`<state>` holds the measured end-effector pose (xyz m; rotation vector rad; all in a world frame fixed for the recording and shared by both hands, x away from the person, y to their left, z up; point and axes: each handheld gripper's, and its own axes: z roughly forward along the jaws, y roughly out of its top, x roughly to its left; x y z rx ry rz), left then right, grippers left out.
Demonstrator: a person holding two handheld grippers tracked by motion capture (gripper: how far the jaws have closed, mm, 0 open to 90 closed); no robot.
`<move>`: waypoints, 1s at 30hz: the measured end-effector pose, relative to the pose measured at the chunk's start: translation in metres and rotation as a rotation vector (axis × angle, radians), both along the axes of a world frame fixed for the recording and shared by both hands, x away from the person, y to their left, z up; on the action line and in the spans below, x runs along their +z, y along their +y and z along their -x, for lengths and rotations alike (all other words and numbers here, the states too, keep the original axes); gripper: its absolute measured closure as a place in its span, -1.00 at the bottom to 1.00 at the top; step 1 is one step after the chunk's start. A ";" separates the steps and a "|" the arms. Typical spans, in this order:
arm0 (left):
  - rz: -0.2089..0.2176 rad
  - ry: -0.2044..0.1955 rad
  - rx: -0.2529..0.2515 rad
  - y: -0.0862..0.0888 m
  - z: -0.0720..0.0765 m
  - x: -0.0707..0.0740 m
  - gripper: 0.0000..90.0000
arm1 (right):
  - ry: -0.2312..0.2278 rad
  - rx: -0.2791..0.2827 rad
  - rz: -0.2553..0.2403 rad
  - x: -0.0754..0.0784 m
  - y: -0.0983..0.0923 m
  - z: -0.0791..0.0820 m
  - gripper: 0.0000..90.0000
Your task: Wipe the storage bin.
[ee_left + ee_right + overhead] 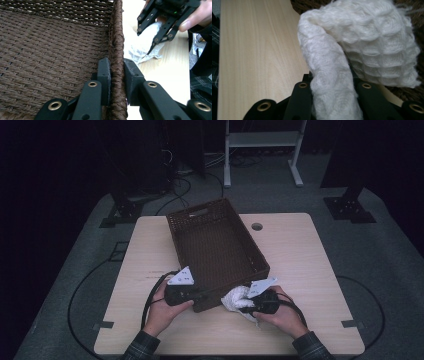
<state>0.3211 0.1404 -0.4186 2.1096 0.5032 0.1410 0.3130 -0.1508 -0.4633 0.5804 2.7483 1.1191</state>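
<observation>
From the high view, a brown woven basket (pixel 216 251) stands in the middle of the worktop (pixel 300 250), its near short wall close to the worktop's near edge. The left tongs (pixel 196 296) meet that wall near its left corner. The right tongs (pixel 243 303) hold a white knitted cloth (pixel 235 298), bunched against the basket's near right corner.

In the left gripper view, the left tongs (pixel 117 75) are clamped on the basket's wall (pixel 116 37), one jaw inside and one outside, pads pressed to the weave. Farther off, the right tongs (pixel 149 40) grip the cloth (pixel 140 48) above the worktop (pixel 170 72).

In the right gripper view, the right tongs (pixel 334 87) pinch a fold of the cloth (pixel 362 42), which rises between the jaws over the worktop (pixel 259 50) beside the basket (pixel 409 92).
</observation>
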 end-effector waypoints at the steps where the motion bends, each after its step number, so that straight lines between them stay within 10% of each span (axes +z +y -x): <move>1: 0.000 -0.001 0.000 0.000 0.000 0.000 0.70 | -0.005 0.005 -0.010 0.002 0.001 0.001 0.65; 30: -0.003 0.001 0.000 0.000 0.000 0.000 0.69 | -0.154 0.049 -0.140 0.064 0.002 0.019 0.65</move>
